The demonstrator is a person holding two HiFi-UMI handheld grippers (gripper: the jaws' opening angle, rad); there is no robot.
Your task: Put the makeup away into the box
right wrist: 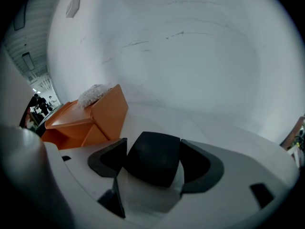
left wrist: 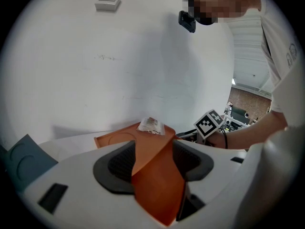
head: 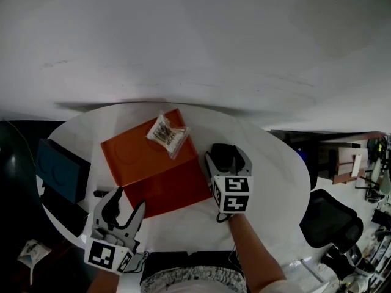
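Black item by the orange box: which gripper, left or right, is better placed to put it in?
Right. The black item sits between the right gripper's jaws, beside the orange box. The left gripper is shut on that box.

Soft, even light fills the white wall (head: 183, 29) and table (head: 269, 163), with one thin grey shadow along the table's far edge. My head view looks dim and slightly soft; my two gripper views bend strongly and turn black at the corners.

Left gripper (head: 127, 204) and right gripper (head: 227, 159) are white with dark fingers (left wrist: 119, 163).
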